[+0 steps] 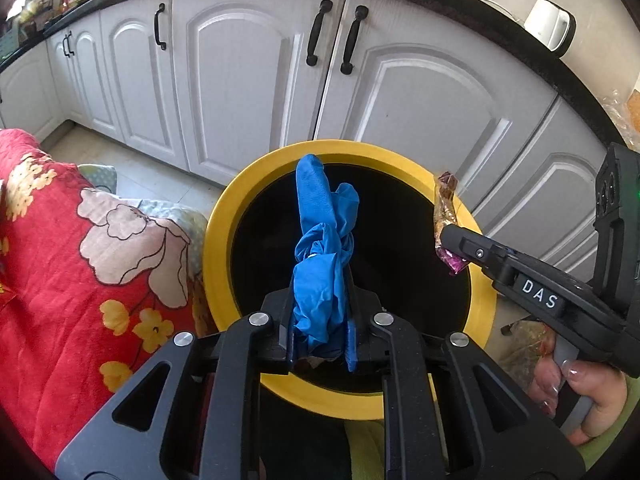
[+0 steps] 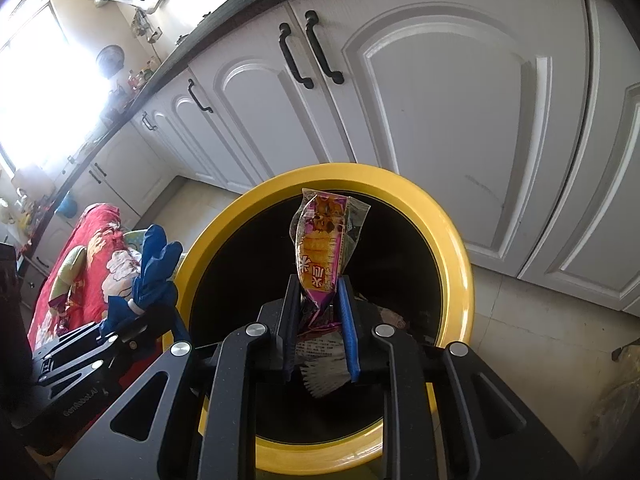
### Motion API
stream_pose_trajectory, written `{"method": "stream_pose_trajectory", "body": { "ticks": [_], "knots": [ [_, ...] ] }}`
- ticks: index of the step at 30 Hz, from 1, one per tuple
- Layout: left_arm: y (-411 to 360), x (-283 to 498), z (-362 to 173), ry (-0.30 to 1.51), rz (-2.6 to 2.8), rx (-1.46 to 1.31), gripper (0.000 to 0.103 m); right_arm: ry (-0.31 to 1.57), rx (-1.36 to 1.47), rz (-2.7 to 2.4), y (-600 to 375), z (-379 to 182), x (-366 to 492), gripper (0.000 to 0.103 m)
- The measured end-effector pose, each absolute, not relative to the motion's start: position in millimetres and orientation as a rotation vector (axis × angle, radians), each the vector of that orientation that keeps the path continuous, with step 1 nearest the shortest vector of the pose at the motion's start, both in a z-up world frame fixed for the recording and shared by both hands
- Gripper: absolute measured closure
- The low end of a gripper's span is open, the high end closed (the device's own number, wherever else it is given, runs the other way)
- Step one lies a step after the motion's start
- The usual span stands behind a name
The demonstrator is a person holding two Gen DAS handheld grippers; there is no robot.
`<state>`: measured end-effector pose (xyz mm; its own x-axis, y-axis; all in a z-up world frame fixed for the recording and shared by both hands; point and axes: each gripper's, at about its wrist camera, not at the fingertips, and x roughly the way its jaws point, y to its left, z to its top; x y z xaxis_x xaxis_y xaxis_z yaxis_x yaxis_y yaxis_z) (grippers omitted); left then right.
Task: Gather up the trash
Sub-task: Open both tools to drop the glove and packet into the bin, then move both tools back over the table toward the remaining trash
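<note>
A bin with a yellow rim (image 1: 224, 216) (image 2: 452, 224) and a black inside stands on the floor below both grippers. My left gripper (image 1: 320, 300) is shut on a crumpled blue glove (image 1: 322, 232), which sticks up over the bin's mouth. In the right wrist view the same glove (image 2: 152, 264) shows at the left, held by the left gripper (image 2: 132, 320). My right gripper (image 2: 318, 304) is shut on a purple and orange snack wrapper (image 2: 320, 248) above the opening. That wrapper (image 1: 446, 208) appears over the bin's right rim, in the right gripper (image 1: 452, 240).
White cabinet doors (image 1: 248, 80) with black handles run behind the bin under a dark countertop (image 1: 480, 12). A red flowered cloth (image 1: 60, 248) lies to the left. A person's hand (image 1: 580, 396) grips the right tool. Some paper trash (image 2: 320, 364) lies inside the bin.
</note>
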<state>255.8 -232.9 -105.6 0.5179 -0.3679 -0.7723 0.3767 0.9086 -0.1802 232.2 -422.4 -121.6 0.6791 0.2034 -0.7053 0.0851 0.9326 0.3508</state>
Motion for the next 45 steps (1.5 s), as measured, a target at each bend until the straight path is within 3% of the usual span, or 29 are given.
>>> {"method": "stream_pose_trajectory", "body": {
  "ticks": [13,19,28,45],
  "knots": [
    [-222,256,-104,0.924,-0.414,-0.007,0.05,0.798,0.395,0.044,-428,-117,229,0.059],
    [-209,249,-90,0.883,-0.391,-0.015,0.011,0.778,0.382,0.037,-425,-109,227,0.045],
    [-183,235,-67,0.837,-0.349,-0.046,0.011,0.738,0.355,0.048,-409,-91,221,0.031],
    [-135,212,-32,0.753,-0.29,-0.112,0.011,0.673,0.285,0.137,-363,-55,207,0.028]
  ]
}}
